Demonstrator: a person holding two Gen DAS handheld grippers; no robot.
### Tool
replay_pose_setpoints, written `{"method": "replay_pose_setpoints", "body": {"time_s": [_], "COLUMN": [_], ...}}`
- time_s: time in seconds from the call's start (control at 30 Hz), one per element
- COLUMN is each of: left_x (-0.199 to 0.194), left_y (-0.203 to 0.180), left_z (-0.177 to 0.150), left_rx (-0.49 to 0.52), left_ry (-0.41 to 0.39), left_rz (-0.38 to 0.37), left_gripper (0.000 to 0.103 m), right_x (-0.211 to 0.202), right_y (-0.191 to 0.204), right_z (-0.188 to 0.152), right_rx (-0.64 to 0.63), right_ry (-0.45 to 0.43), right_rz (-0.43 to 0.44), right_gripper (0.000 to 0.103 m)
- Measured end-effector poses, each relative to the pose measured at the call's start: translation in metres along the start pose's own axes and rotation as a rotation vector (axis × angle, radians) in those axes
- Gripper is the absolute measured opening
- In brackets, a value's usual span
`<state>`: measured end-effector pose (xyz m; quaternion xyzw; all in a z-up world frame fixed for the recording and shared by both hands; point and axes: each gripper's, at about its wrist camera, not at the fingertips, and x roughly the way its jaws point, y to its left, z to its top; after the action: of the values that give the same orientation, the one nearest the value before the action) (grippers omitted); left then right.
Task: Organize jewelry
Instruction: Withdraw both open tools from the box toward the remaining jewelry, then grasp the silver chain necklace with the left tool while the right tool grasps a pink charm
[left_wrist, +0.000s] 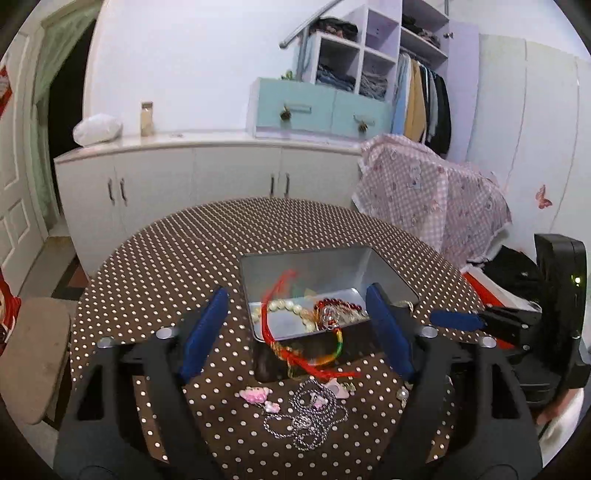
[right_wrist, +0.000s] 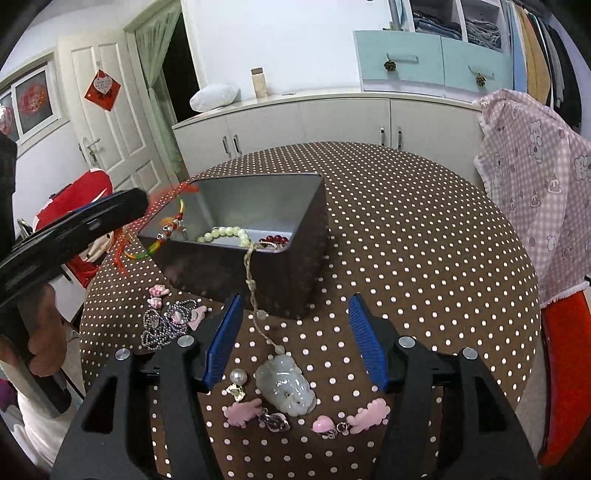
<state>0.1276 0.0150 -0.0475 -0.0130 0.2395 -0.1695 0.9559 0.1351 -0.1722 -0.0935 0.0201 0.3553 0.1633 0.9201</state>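
Between your right gripper's (right_wrist: 295, 338) spread, empty fingers lies the jade pendant (right_wrist: 286, 387), its cord (right_wrist: 251, 284) running up over the rim of the tin box (right_wrist: 258, 273); it seems placed for you to lift the stone in after its cord. Your left gripper (left_wrist: 297, 326) also stands released, gripping nothing. Just past its fingertips the red string bracelet (left_wrist: 314, 354) hangs half over the box's near wall, probably needing a nudge inside. Beneath those fingers, the silver chain (left_wrist: 306, 417) waits on the table.
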Motion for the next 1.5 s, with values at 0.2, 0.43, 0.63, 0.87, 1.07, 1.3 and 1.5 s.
{"method": "replay_pose_setpoints", "body": {"time_s": [0.2,0.43,0.63,0.87,1.07,1.3,1.5], "left_x": [0.0,-0.002,-0.005,-0.004,0.0,0.005,0.011], "left_y": [0.0,0.007,0.01,0.007,0.007,0.005,0.002], "left_z": [-0.004,-0.021,-0.039,-0.057,-0.067,-0.072,-0.076], "left_rx": [0.004,-0.024,-0.04,-0.048,-0.058,-0.066,-0.039], "left_ry": [0.011,0.043,0.078,0.123,0.149,0.172,0.19], "left_rz": [0.015,0.031,0.025,0.002,-0.01,-0.049,-0.034], "left_gripper": [0.076,0.076,0.077,0.076,0.076,0.061,0.037], "right_x": [-0.003,-0.004,-0.005,-0.005,-0.005,-0.002,-0.004], "right_y": [-0.002,0.0,0.003,0.004,0.009,0.012,0.008], "right_z": [-0.003,-0.007,-0.012,-0.018,-0.024,-0.028,-0.028], "right_rx": [0.0,-0.005,-0.009,-0.003,-0.006,-0.007,0.006], "right_ry": [-0.004,0.0,0.006,0.017,0.03,0.043,0.042], "right_rz": [-0.011,-0.015,-0.015,-0.019,-0.01,-0.001,-0.005], "right_gripper": [0.06,0.062,0.063,0.064,0.064,0.064,0.064]}}
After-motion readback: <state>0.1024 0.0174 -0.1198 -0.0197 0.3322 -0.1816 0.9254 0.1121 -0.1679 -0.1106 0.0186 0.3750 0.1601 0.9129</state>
